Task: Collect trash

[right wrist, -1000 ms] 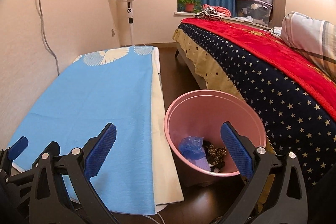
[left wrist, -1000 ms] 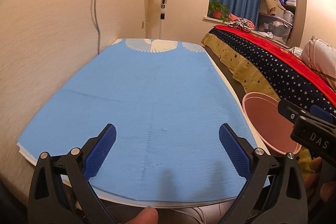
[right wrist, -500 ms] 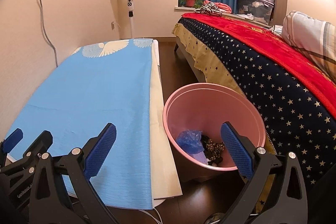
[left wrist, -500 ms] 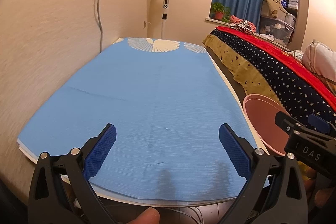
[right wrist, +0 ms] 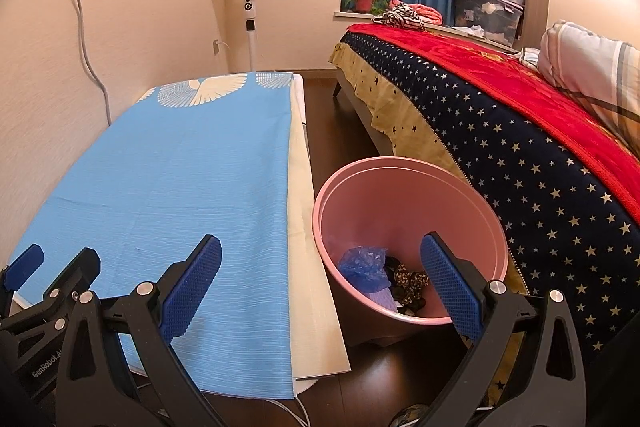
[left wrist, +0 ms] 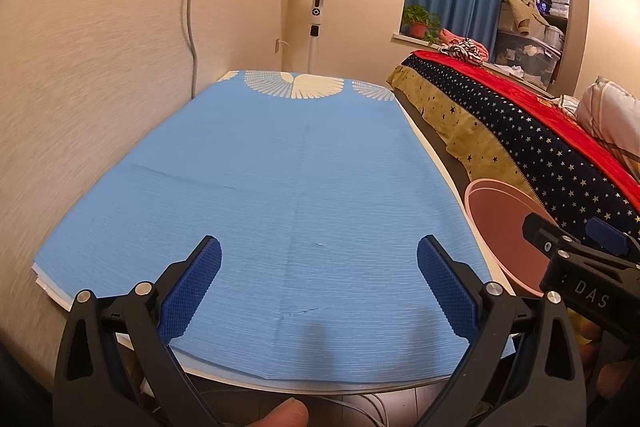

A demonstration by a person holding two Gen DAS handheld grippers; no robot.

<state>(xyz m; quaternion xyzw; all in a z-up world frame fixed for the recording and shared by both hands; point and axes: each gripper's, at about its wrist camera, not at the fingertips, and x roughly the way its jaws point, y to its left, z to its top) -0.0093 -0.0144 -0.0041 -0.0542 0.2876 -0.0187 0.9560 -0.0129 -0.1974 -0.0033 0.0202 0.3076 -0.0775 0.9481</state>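
Both tools, left tool (left wrist: 319, 283) and right tool (right wrist: 320, 283), spread wide, empty. Over last second both drifted slightly; nothing picked up. Desk (left wrist: 280, 187) ahead of left tool bare. Trash (right wrist: 384, 275) lay in pink bin (right wrist: 492, 223) just ahead of right tool; collecting looked done.

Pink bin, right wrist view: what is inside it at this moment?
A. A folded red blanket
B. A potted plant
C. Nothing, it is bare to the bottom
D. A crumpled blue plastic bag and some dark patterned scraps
D. The pink bin holds a crumpled blue plastic bag beside dark patterned scraps at its bottom; the right gripper above it is open and holds nothing.
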